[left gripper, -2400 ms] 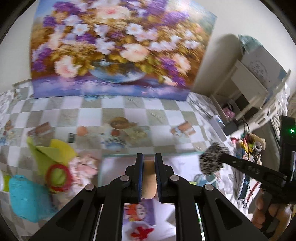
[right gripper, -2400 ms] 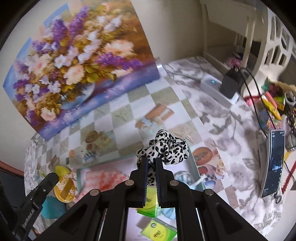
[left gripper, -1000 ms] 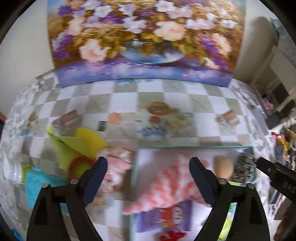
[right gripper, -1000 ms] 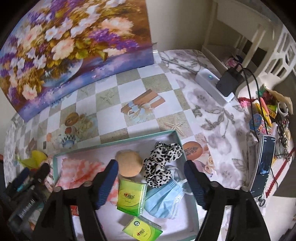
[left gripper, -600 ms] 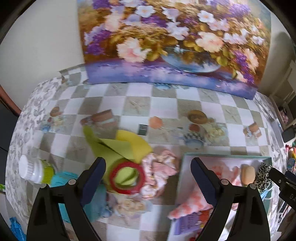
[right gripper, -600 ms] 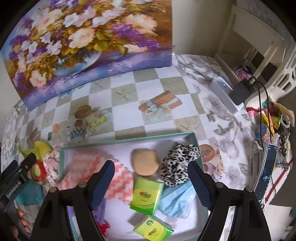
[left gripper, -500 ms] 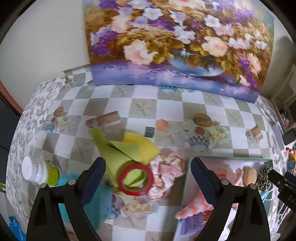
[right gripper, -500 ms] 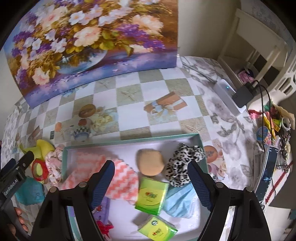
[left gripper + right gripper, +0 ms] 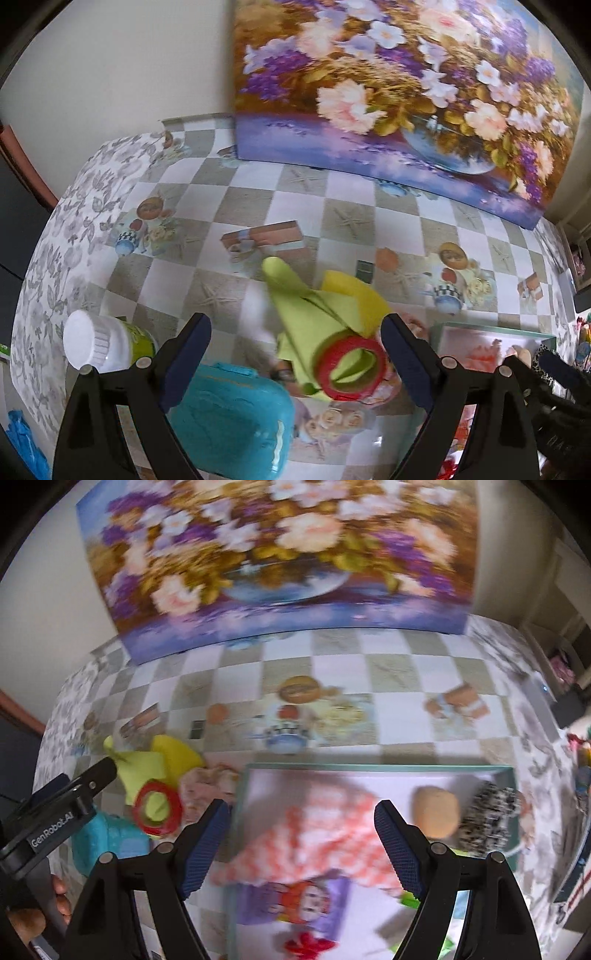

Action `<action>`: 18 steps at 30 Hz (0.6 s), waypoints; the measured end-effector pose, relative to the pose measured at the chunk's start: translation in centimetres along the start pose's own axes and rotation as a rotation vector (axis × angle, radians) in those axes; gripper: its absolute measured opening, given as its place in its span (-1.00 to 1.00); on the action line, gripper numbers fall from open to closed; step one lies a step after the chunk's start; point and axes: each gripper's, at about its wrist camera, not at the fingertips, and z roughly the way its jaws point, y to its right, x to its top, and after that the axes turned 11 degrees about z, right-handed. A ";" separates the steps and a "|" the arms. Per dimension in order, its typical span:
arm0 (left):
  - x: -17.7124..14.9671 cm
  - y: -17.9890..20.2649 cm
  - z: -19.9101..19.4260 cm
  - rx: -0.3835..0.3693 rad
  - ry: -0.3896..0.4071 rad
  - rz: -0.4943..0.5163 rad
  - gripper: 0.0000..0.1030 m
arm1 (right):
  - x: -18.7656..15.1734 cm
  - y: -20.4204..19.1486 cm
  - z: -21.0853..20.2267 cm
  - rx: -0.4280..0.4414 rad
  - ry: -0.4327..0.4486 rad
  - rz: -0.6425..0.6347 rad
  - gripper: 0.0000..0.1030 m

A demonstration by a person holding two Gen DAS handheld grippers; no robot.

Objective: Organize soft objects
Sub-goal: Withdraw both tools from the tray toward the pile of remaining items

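Tongs first: the left gripper (image 9: 295, 354) stands wide open and empty, its two dark-padded fingers (image 9: 188, 352) splayed to either side of the heap left outside the tray. Straight ahead between those fingers lies the yellow-green cloth (image 9: 317, 314), and on its near end sits a red ring (image 9: 351, 365), nearly centred in the gap. The cloth's long axis runs from a pointed tip on the far left down toward the ring on the near right, so it lies slantwise to the line between the pads rather than along it. A pink scrunchie (image 9: 207, 788) is pressed between the cloth and the teal tray (image 9: 376, 766), touching or nearly touching both; a turquoise pouch (image 9: 232, 421) lies just beside the left finger, and a white-capped bottle (image 9: 99, 345) stands farther left.

The right gripper (image 9: 301, 843) is likewise spread open and empty, hovering over the tray, where a coral chevron cloth (image 9: 314, 834), a tan puff (image 9: 436, 818) and a leopard scrunchie (image 9: 487, 818) already lie; that view is smeared, so finer detail is probably unreliable.

By this layout the left tongs are the nearer to the loose soft things.
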 end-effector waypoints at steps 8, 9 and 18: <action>-0.3 -2.5 1.3 -0.011 -0.019 -0.065 0.81 | -1.4 -5.5 2.7 0.114 -0.037 -0.086 0.62; -0.4 -2.7 1.4 -0.008 -0.021 -0.070 0.81 | -1.7 -6.2 3.3 0.118 -0.046 -0.098 0.62; -0.9 -4.5 3.2 0.001 -0.052 -0.109 0.81 | -3.1 -9.0 5.4 0.186 -0.087 -0.132 0.62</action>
